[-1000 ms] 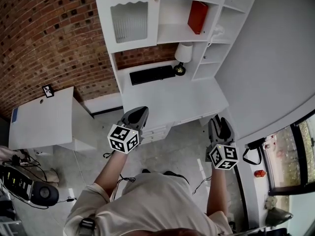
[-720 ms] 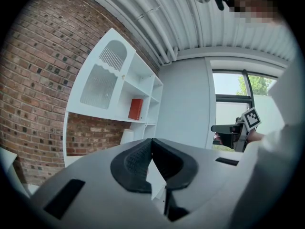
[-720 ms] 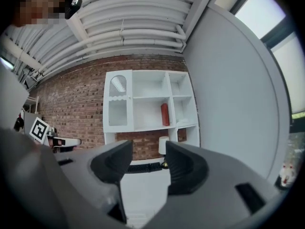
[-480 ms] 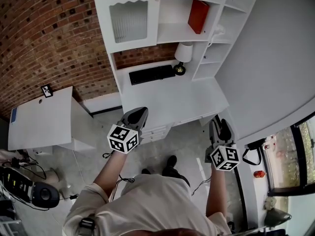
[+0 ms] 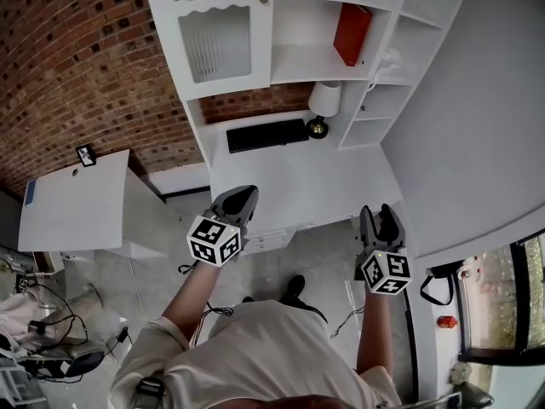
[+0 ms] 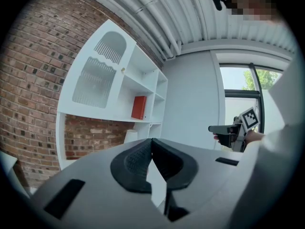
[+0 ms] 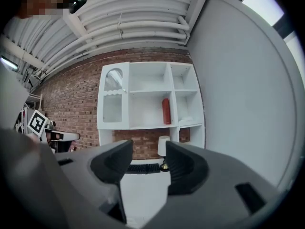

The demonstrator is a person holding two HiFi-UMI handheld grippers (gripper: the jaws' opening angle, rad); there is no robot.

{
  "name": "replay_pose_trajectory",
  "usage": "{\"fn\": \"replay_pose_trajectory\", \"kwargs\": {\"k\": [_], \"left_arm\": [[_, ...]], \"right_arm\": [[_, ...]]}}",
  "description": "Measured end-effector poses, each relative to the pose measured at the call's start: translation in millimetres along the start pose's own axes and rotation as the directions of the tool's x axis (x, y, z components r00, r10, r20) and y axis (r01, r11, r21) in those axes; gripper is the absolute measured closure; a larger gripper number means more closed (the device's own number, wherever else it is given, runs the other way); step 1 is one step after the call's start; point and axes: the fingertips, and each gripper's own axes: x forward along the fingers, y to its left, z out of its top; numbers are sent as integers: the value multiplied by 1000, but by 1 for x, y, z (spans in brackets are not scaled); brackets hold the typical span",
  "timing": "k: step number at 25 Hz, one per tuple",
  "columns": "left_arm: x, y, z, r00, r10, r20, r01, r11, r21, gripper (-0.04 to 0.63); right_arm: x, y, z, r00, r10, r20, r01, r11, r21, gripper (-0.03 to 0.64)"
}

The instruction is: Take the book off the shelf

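A red book [image 5: 352,34] stands upright, leaning slightly, in the middle compartment of the white shelf unit [image 5: 298,62] above the desk. It also shows in the left gripper view [image 6: 139,108] and the right gripper view [image 7: 166,111]. My left gripper [image 5: 238,201] is held level in front of the desk, far short of the shelf; its jaws meet at the tips with nothing between them [image 6: 151,144]. My right gripper [image 5: 381,220] is level too, off the desk's right front corner, jaws apart and empty [image 7: 147,156].
A white desk [image 5: 298,186] under the shelf carries a black keyboard [image 5: 266,135] and a small white-shaded lamp [image 5: 322,105]. A low white table [image 5: 77,207] stands to the left against the brick wall. A grey wall [image 5: 477,126] rises at the right.
Both grippers and the person have moved toward the desk. The shelf and book now sit slightly lower and larger in the head view. One foot has stepped forward.
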Motion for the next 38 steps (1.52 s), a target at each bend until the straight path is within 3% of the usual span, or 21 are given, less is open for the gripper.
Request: {"fn": "replay_pose_trajectory", "kwargs": {"k": [18, 28, 38], "left_arm": [[132, -23, 3, 993, 114, -4, -115, 993, -5, 601], [159, -17, 2, 991, 133, -20, -133, 991, -6, 601], [191, 17, 17, 995, 97, -15, -97, 995, 7, 601]], "right_arm": [[100, -123, 2, 992, 121, -33, -120, 993, 11, 414], [129, -137, 4, 989, 144, -40, -143, 990, 18, 416], [169, -136, 21, 995, 101, -22, -101, 995, 13, 414]]}}
